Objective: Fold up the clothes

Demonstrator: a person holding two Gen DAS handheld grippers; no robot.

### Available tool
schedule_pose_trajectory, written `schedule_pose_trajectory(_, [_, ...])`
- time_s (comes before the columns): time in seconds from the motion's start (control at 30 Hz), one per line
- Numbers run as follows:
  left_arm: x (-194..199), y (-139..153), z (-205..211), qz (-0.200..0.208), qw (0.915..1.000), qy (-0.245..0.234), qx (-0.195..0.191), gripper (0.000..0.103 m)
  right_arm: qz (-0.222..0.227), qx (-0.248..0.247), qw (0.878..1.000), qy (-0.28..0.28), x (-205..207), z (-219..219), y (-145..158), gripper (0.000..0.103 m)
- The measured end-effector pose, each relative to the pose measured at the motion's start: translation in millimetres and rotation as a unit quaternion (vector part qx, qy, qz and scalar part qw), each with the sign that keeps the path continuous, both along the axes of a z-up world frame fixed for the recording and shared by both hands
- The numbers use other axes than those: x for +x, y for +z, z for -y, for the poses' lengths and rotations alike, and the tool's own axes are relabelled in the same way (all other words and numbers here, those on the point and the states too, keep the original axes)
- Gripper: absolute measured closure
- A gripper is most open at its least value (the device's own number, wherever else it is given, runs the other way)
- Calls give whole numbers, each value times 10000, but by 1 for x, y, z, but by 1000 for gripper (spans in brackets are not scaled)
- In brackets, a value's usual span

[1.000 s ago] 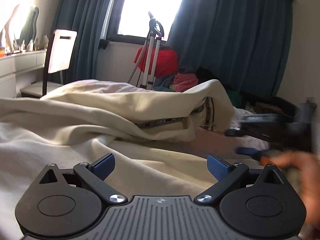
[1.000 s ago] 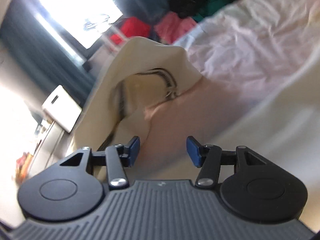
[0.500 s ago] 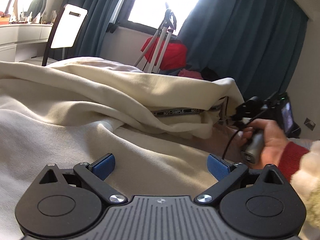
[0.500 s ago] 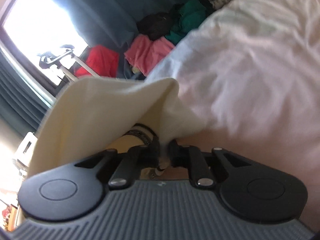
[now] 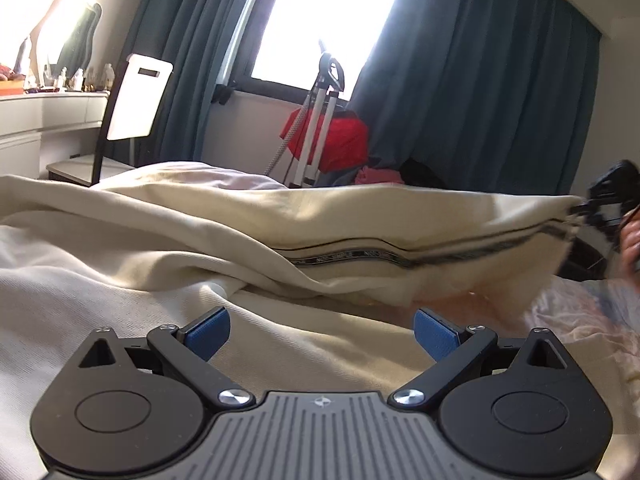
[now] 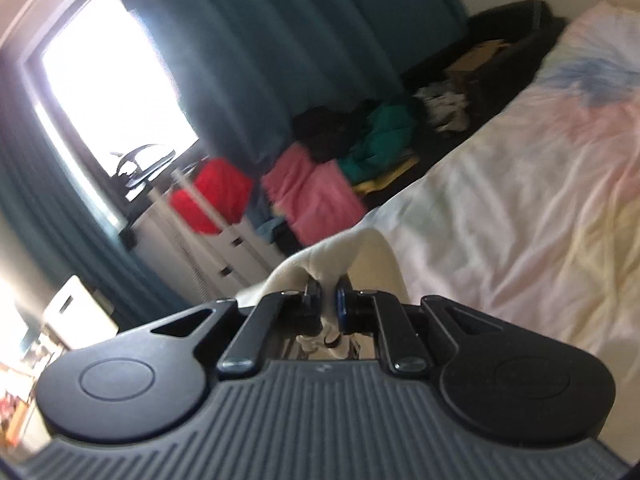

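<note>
We are folding the big cream garment (image 5: 248,216) that lies spread over the bed (image 6: 520,208). Our right gripper (image 6: 329,304) has its jaws clenched on one corner of it, by the dark printed band (image 5: 360,258), and holds that corner up off the bed. Our left gripper (image 5: 320,330) hangs low over the near part of the cloth with its jaws spread wide and nothing between them.

To do this step well, we should keep the right pinch tight so the corner does not slip out. We should carry it across slowly, so the cloth lays flat and does not bunch. The left gripper could take another edge or press the near cloth down, so the whole thing does not slide along.

Around us there is more stuff. A pile of clothes (image 6: 320,184) in pink, green and black sits beside the bed under the blue curtains (image 5: 460,100). A white chair (image 5: 138,98) stands by the window, and a metal stand (image 5: 320,128) is near a red bag (image 5: 348,144). None of it lies on the cream cloth, so the way looks free.
</note>
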State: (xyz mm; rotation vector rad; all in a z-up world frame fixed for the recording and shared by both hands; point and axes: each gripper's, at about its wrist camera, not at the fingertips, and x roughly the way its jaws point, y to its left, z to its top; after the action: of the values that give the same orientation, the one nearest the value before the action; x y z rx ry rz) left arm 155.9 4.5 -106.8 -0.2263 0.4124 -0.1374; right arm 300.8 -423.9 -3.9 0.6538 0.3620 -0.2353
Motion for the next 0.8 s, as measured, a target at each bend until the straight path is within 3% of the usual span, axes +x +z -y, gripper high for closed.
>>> schedule_pose_trajectory(0.07, [2, -1, -1, -49, 10000, 2, -18, 3, -153, -192, 9995, -186, 9, 16, 10, 92])
schedule_pose_trajectory(0.17, [6, -4, -3, -143, 9999, 24, -25, 3, -756, -665, 9939, -444, 43, 28, 10, 92])
schedule_pose_trajectory(0.4, [16, -14, -4, -163, 9998, 72, 114, 3, -1305, -1456, 9792, -547, 128, 10, -23, 90])
schedule_pose_trajectory(0.5, [23, -20, -4, -241, 9996, 64, 135, 3, -1304, -1249, 9822, -510, 145, 8, -44, 76])
schedule_pose_trajectory(0.57, [27, -24, -3, -297, 9994, 43, 147, 3, -1025, -1067, 9875, -543, 143, 8, -53, 39])
schedule_pose_trajectory(0.63, [30, -26, -4, -331, 9993, 30, 147, 3, -701, -1013, 9907, -572, 134, 8, -58, 25])
schedule_pose_trajectory(0.7, [30, -27, -4, -327, 9993, 32, 154, 3, -511, -906, 9924, -653, 120, 8, -62, 25])
schedule_pose_trajectory(0.8, [29, -27, -3, -299, 9994, 36, 172, 3, -343, -315, 9974, -556, 88, 8, -76, 25])
